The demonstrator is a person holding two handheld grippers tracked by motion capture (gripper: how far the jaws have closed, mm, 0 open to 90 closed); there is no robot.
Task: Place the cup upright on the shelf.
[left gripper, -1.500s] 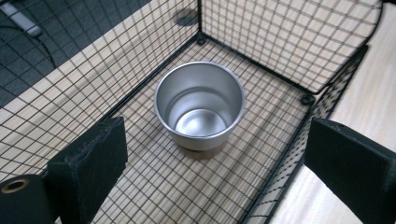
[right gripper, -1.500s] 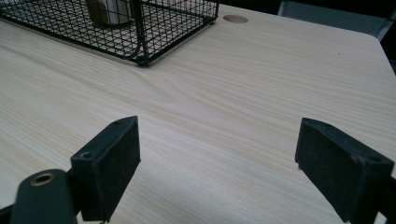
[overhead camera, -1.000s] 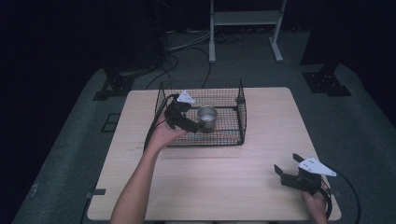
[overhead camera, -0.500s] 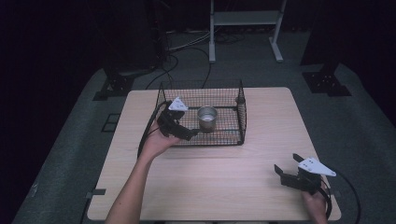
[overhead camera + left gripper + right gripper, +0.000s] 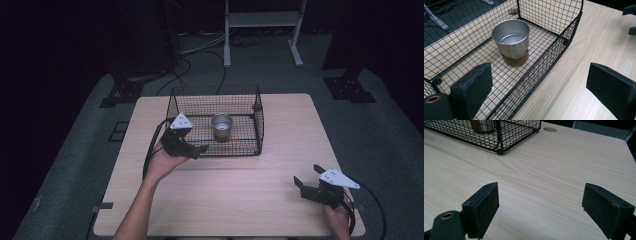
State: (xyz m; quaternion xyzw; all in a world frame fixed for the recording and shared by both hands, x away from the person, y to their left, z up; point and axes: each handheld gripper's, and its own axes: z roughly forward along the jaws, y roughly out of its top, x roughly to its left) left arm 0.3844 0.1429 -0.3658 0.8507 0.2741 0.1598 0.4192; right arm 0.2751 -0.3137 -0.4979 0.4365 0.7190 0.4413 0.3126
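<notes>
At the table's left side, near the front-left corner of the wire basket (image 5: pixel 257 125), my left gripper (image 5: pixel 199 149) hangs with its jaws wide and nothing between them; in the left gripper view they straddle the basket's front wall. A second ago this claw was over the basket, close beside the cup; now it has drawn back toward me and sunk a little, so the cup sits well apart from it.

Further right, the metal cup (image 5: pixel 511 37) stands upright near the middle of the basket floor, on a round brown base (image 5: pixel 516 59). I judge it light, stiff and thin-walled, with a smooth, slippery side, so it could slide or tip on that base if nudged. The safest hold looks like a pinch across the rim, one pad inside and one outside, coming down from above the mesh.

Near the table's front-right corner my right gripper (image 5: pixel 305 184) rests, jaws wide and empty, just where it was before.
</notes>
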